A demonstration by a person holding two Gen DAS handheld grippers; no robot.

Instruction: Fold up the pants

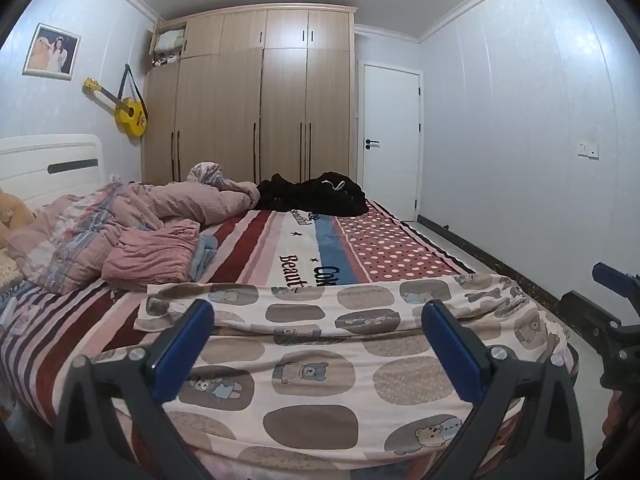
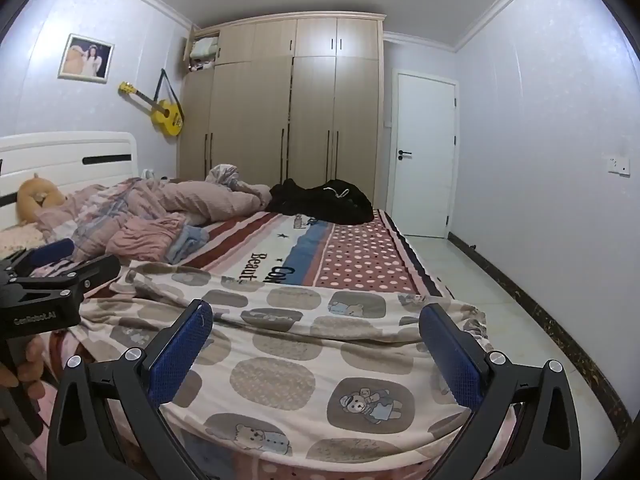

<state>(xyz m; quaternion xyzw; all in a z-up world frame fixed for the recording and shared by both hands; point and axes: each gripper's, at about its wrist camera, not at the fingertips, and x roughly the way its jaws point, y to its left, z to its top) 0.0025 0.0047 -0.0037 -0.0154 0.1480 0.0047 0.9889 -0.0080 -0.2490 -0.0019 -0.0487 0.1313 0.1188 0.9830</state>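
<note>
**Both tools hover over the pants**

Left wrist view: left tool [image 1: 318, 336] released, nothing held, right above the pants [image 1: 320, 364], which lie crosswise on the bed's [image 1: 360, 248] near end, long axis left to right. Right tool [image 2: 316, 340] also released, level with it, nearer the right, floor-side end. Pink quilt [image 1: 160, 208] and black clothes [image 1: 316, 196] sit well beyond. My call: nothing blocks the grab.

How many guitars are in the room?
1. The guitar is yellow and hangs on the left wall, between the picture and the wardrobe. Others may be hidden inside the wardrobe or out of view.
</note>
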